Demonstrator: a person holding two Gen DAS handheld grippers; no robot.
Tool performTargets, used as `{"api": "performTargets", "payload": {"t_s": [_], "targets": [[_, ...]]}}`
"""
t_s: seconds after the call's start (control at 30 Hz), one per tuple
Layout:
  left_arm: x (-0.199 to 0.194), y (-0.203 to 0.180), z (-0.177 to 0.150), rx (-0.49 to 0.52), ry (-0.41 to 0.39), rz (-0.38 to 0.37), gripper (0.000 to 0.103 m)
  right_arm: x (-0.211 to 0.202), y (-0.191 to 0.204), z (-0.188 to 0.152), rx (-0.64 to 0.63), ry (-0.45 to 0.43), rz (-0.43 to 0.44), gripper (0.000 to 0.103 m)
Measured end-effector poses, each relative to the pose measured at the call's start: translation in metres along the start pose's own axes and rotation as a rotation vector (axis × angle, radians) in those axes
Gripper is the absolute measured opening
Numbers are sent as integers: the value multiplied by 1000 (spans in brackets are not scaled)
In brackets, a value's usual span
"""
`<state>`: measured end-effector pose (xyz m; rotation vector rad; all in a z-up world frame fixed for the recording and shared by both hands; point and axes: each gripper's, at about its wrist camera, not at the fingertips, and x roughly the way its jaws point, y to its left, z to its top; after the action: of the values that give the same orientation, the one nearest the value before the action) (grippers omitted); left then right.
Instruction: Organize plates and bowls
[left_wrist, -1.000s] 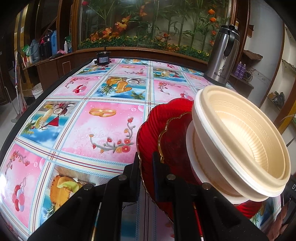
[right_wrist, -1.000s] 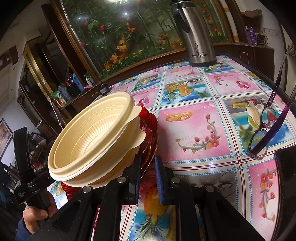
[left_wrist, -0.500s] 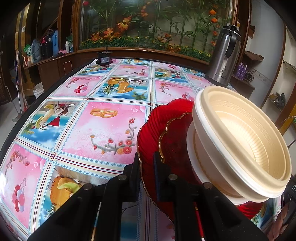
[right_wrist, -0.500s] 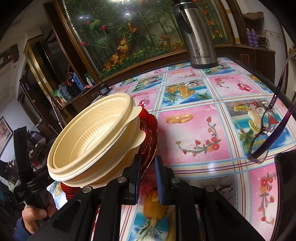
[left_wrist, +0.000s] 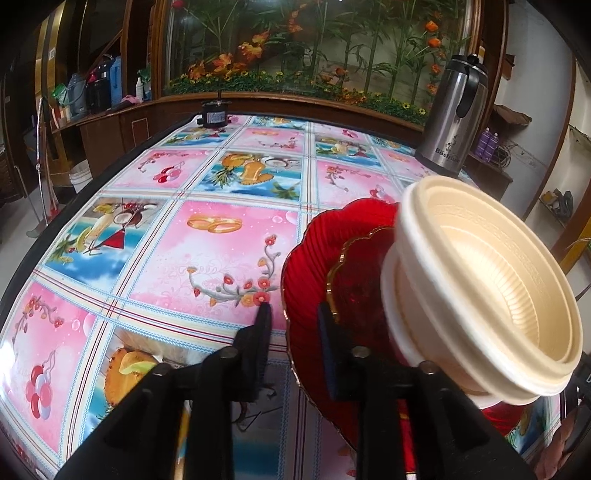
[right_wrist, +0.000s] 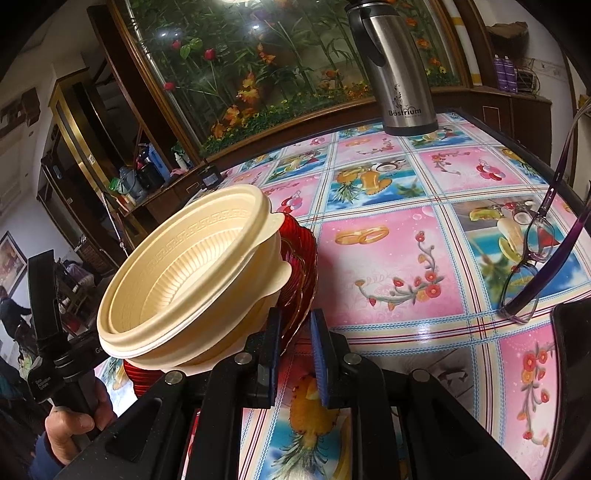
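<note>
A tilted stack of red scalloped plates (left_wrist: 306, 251) carries nested cream bowls (left_wrist: 498, 280) above the patterned table. My left gripper (left_wrist: 293, 314) straddles the plates' near rim. Its jaws are opening, and the left finger (left_wrist: 264, 325) stands clear of the rim. In the right wrist view the same red plates (right_wrist: 301, 251) and cream bowls (right_wrist: 184, 273) lean to the left. My right gripper (right_wrist: 295, 321) is shut on the plates' edge from the other side. A hand (right_wrist: 70, 424) holds the left gripper's handle at the lower left.
A steel flask (left_wrist: 450, 118) stands at the table's far right edge, large in the right wrist view (right_wrist: 399, 74). Purple glasses (right_wrist: 532, 254) lie right of my right gripper. A small black device (left_wrist: 214, 116) sits at the far edge. The flowered tablecloth (left_wrist: 147, 221) spreads left.
The left gripper's jaws have parted from the plate rim they were clamping. The stack with its bowls has barely shifted. The right gripper keeps its grip unchanged.
</note>
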<state>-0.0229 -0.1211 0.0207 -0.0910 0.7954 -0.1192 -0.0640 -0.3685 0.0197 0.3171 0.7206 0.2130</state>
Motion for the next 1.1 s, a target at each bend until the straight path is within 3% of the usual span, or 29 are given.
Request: {"api": "performTargets", "payload": {"t_s": [0.17, 0.27, 0.33, 0.4, 0.6, 0.93, 1.03, 1.1], "targets": [[-3, 3, -1, -8, 15, 6, 40, -5, 3, -1, -26, -27, -37, 21], [-11, 5, -3, -11, 10, 21, 56, -11, 2, -3, -27, -38, -51, 31], [-17, 8, -4, -20, -1, 14, 77, -17, 1, -6, -23, -51, -68, 40], [-28, 12, -6, -37, -31, -12, 86, -24, -1, -9, -15, -68, -75, 43], [-46, 6, -9, -8, -63, -35, 87, -51, -4, -16, 12, -139, -92, 62], [-67, -3, -31, 2, -59, -107, 88, -71, -1, -31, 27, -138, -90, 74], [-79, -5, -43, 3, -87, -68, 99, -70, 5, -37, 18, -117, -94, 76], [-84, -6, -50, 12, -119, -20, 102, -67, 8, -42, 16, -96, -94, 79]]}}
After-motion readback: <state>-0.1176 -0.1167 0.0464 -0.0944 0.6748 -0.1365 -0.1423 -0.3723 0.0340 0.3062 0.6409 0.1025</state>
